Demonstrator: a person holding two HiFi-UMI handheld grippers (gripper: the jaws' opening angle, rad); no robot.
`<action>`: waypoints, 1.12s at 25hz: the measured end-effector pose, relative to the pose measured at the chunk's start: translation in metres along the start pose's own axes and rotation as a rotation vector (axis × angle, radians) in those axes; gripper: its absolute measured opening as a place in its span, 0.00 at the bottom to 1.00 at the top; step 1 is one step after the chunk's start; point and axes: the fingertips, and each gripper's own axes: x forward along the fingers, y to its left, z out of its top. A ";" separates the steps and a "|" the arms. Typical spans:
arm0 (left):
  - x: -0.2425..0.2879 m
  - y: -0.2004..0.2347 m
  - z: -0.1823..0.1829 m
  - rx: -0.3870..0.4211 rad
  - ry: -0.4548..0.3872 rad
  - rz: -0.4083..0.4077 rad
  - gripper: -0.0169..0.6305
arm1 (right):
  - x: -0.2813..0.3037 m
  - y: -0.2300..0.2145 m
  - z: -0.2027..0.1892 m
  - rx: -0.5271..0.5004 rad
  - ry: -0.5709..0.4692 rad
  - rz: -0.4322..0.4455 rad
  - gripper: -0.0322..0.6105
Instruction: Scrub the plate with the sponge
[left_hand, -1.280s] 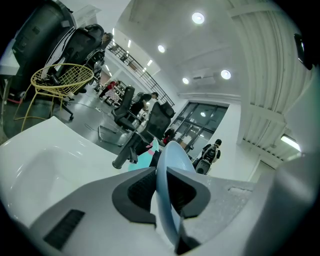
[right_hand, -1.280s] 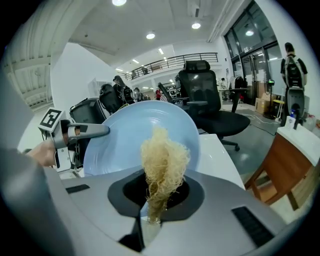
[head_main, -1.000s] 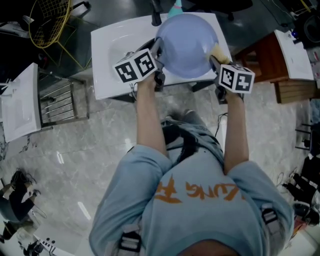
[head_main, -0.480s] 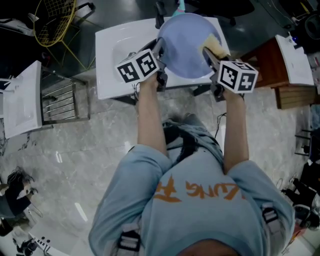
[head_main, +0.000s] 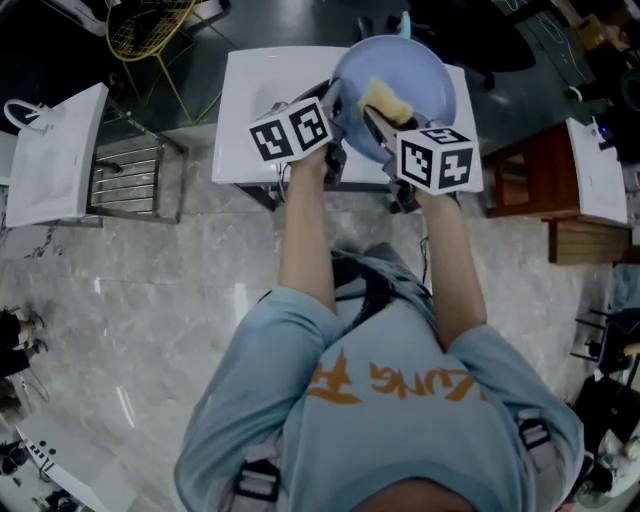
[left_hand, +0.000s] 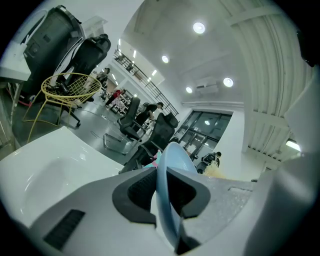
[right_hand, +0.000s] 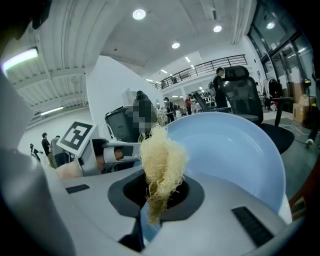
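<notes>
- Two tongs share the work: the left tongs (head_main: 335, 108) stand narrow and pinch the rim of the light blue plate (head_main: 425, 80), and the right tongs (head_main: 378, 118) are closed on the yellow fibrous sponge (head_main: 385, 98).
- The sponge lies against the inner face of the plate, on the side near the left tongs. The plate is lifted and tilted, not lying flat.
- First risk, I think: the plate (left_hand: 169, 165) is held only at one thin edge. A hard push of the sponge far from this edge can turn the plate in the grip, and it may slip out.
- Second risk: the right tongs (right_hand: 157, 197) hold the sponge (right_hand: 161, 160) by its lower end only, and the fibres are loose. A strong drag over the plate (right_hand: 235, 150) can pull it out.
- Third risk: the two tongs are close on the same side of the plate, so a wide stroke toward the left tongs (left_hand: 161, 190) can knock them.
- Under the plate and to its left is the white sink (head_main: 255, 85), which has bare surface. The near rim of the plate reaches about to the sink's front edge, so a dropped plate may meet the floor.
- Right of the plate the wooden cabinet (head_main: 520, 170) is well apart, so strokes toward that side have open room.
</notes>
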 end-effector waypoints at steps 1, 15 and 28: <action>-0.002 0.002 0.001 -0.002 -0.004 0.006 0.09 | 0.003 0.005 -0.003 0.001 0.011 0.005 0.10; -0.012 0.017 -0.017 -0.058 0.000 0.041 0.09 | 0.007 0.032 -0.058 -0.064 0.172 0.079 0.10; -0.002 0.022 -0.036 -0.076 0.033 0.053 0.09 | -0.023 -0.018 -0.100 -0.086 0.295 -0.001 0.10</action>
